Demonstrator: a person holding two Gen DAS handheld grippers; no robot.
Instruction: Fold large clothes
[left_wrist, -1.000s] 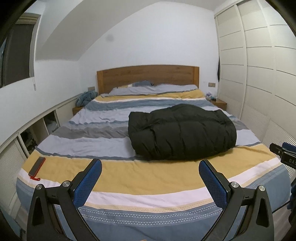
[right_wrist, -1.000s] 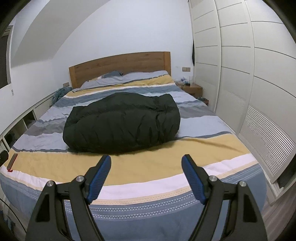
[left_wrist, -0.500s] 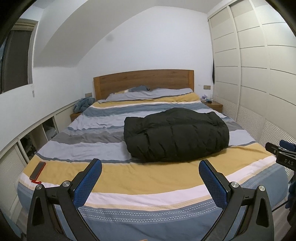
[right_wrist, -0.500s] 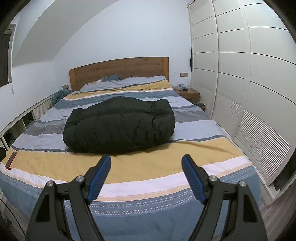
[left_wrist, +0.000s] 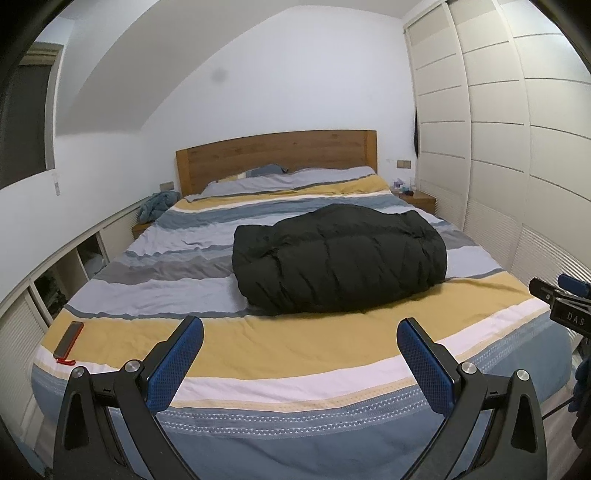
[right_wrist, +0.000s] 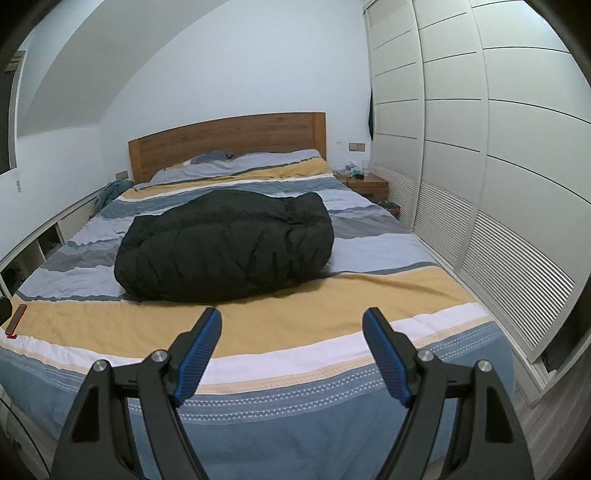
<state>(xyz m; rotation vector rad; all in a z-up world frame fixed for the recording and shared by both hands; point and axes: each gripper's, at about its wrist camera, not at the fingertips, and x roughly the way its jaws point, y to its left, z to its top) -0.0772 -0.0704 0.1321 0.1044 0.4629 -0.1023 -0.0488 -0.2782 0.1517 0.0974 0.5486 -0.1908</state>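
Both tools, left (left_wrist: 300, 354) & right (right_wrist: 291, 347), are hanging spread & empty off the bed (left_wrist: 303, 350); coat (left_wrist: 340, 258) looks folded, so probably just checking edges are lying square w/o disturbing it

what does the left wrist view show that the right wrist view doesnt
Only the left wrist view shows the right gripper's body at its right edge, and the open left gripper.

Only the right wrist view shows the open right gripper between its fingertips, and the wardrobe's long louvred lower panels.

Both show the folded black puffer jacket on the striped bed, the phone in a red case at the bed's left corner, and the wooden headboard.
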